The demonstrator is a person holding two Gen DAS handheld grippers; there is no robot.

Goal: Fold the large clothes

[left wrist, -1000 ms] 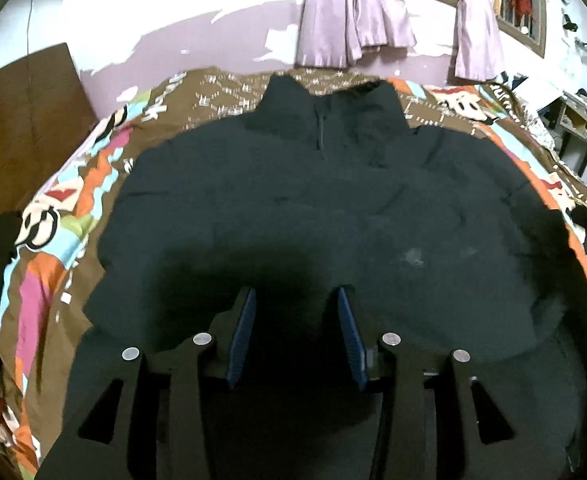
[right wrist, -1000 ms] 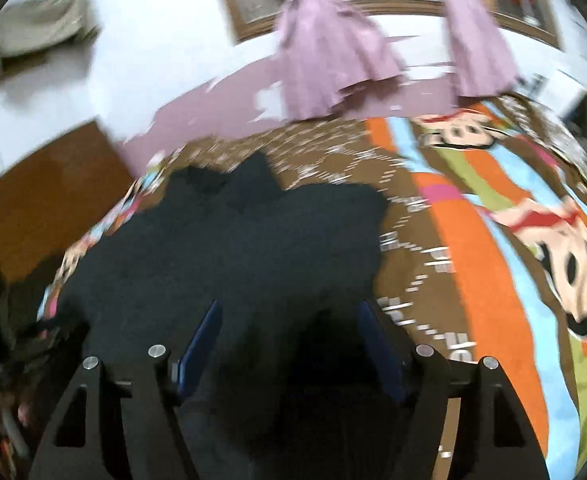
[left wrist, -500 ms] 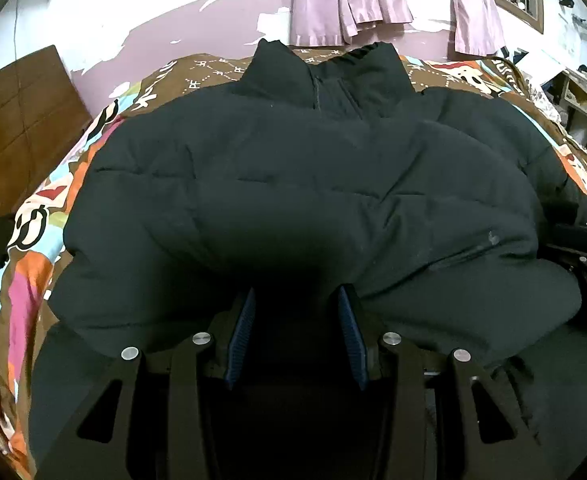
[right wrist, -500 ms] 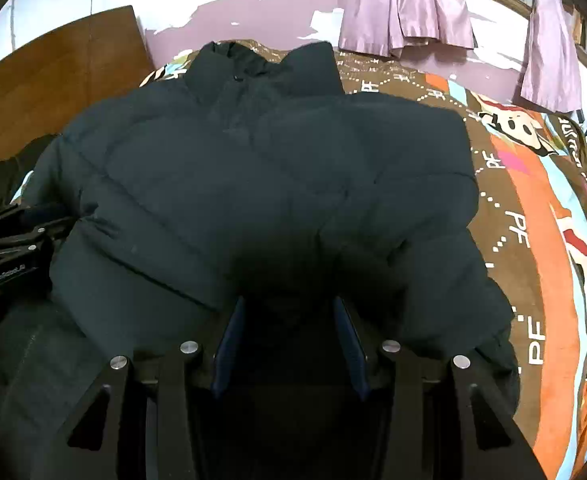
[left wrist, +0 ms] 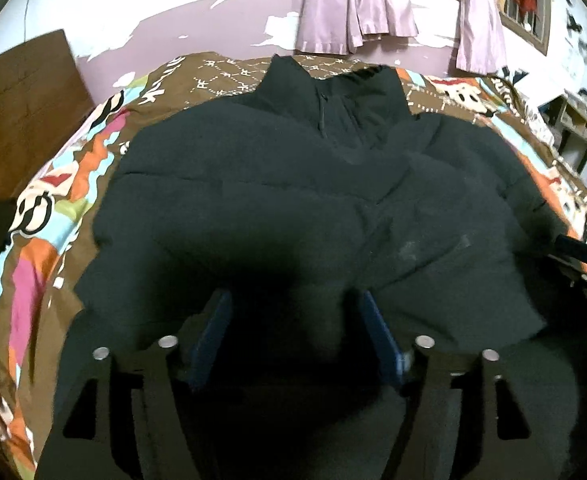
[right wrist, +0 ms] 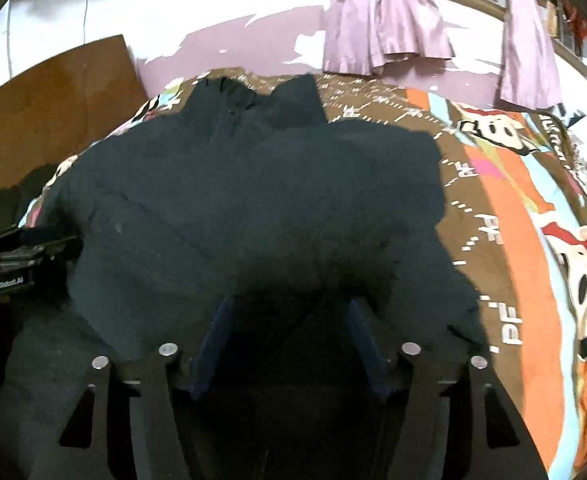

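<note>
Left tongs [left wrist: 293, 332] and right tongs [right wrist: 289, 336] were opening, pads clear of fabric after pinching half second earlier. Black jacket [left wrist: 293, 184] lay released on bed [left wrist: 53, 200], collar far side. Fold apparently laid.

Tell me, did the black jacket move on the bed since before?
Yes. The black jacket sank back down: its collar, which covered the purple wall a moment ago, now lies against the brown blanket.

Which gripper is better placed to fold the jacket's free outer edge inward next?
Right, probably. The right gripper sits near the jacket edge bordering bare bedspread; the left gripper faces the jacket's middle. Both jaws are opening.
</note>
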